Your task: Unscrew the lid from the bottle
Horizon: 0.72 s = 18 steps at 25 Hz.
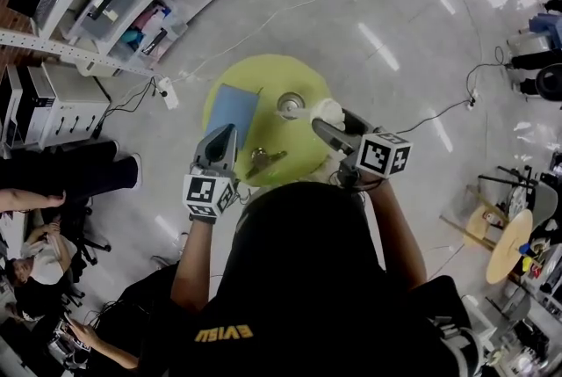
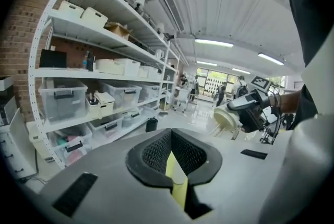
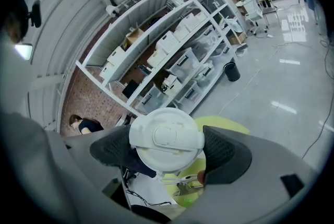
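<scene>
1. One left gripper point(image 1: 226, 138), over the near-left rim of the one round yellow counter point(image 1: 263, 72); jaws pressed together, nothing gripped, only a yellow sliver visible at the seam.
2. One blue sheet point(image 1: 233, 107), flat on the counter's left part.
3. One small metal piece point(image 1: 263, 160), near the counter's front edge, too small to identify.
4. One bottle point(image 1: 290, 105), standing near the counter's middle, mouth uncovered, held by neither of the two grippers.
5. One white lid point(image 3: 167, 139), off the bottle, just right of it in the head view.
6. One right gripper point(image 1: 327, 122), jaws spread wide, clamped on that lid's two sides.
</scene>
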Tool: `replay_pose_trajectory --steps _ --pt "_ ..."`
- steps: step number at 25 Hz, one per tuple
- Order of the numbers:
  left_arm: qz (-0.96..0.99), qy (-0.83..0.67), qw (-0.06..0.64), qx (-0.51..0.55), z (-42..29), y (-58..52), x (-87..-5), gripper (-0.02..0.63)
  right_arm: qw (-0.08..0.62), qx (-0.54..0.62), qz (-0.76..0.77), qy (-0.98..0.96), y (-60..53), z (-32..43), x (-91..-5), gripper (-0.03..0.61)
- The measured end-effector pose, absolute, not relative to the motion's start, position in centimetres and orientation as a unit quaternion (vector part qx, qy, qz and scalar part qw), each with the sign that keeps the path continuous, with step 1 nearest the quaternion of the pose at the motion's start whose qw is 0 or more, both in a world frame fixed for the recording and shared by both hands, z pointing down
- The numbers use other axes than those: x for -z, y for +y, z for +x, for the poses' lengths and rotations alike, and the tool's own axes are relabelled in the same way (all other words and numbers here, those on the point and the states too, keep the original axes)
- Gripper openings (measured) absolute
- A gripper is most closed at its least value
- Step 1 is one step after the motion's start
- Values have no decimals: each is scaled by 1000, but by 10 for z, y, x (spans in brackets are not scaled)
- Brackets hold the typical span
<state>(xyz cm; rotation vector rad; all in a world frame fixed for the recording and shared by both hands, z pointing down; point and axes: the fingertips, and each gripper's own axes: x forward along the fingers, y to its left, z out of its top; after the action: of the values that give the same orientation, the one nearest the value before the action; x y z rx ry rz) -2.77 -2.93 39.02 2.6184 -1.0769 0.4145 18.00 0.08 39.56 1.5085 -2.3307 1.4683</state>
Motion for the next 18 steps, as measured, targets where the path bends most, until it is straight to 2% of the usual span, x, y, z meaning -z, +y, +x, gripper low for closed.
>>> replay_pose_trajectory --steps 3,9,18 --pt "902 -382 151 -135 -31 -36 -388 18 -18 -481 477 -735 1 182 -395 431" --pt "891 -396 190 -111 -35 -44 -388 18 -11 -482 468 -740 1 181 -394 431" --pt "897 -381 191 -119 -29 -44 -391 18 -17 -483 470 -739 1 181 -394 431"
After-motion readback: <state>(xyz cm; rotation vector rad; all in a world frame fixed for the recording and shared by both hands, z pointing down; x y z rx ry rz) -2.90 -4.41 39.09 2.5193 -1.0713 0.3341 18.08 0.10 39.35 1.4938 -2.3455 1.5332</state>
